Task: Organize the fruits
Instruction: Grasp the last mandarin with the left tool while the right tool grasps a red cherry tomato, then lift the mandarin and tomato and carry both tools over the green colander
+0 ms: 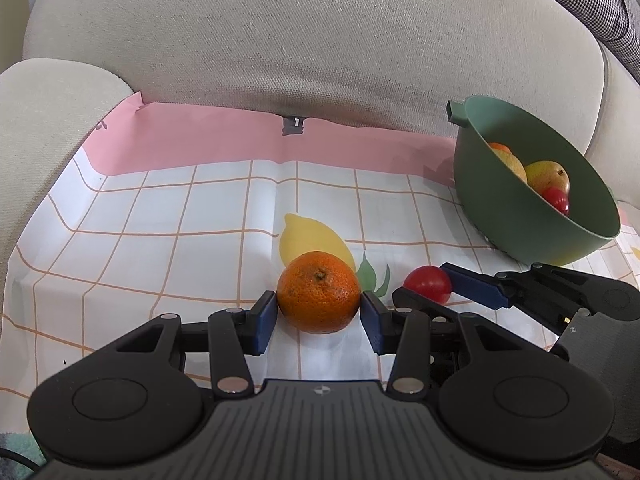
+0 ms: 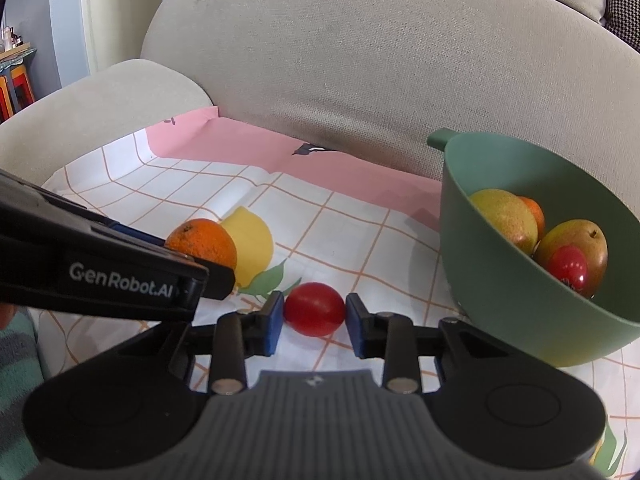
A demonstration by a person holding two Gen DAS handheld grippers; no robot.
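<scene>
On the left, the left gripper (image 1: 319,312) has its blue pads tight against both sides of the orange (image 1: 319,297), which sits on the checked cloth (image 1: 160,216). Just right of it, the right gripper (image 2: 314,322) has its pads touching both sides of the red tomato (image 2: 315,309), narrowly spread. Far right, the green bowl (image 2: 500,296) holds pears, another tomato and an orange fruit.

A beige fabric sofa seat (image 1: 304,40) carries a pink-edged grid-patterned cloth (image 1: 160,216); on it rest a round orange (image 1: 319,292), a small red tomato-like fruit (image 2: 314,309), and a green plastic bowl (image 2: 504,304).
</scene>
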